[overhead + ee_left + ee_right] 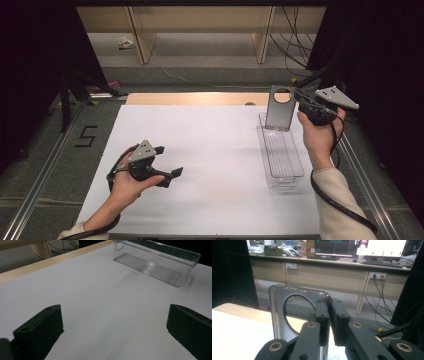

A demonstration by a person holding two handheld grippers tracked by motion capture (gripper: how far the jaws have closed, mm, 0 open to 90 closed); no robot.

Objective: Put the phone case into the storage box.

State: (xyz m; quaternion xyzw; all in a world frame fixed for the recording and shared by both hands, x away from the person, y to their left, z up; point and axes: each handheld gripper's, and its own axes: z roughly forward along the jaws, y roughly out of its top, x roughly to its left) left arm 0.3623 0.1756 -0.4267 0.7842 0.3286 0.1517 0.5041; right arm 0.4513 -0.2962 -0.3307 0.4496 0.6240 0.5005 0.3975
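My right claw (298, 98) is clamped on the plate (278, 109), upright over the tray's (283, 172) far end; my left claw (170, 161) hangs apart, near-left.

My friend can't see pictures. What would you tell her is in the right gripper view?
The right gripper is shut on the edge of a clear phone case with a round hole, held upright. Behind it are a wooden desk and screens.
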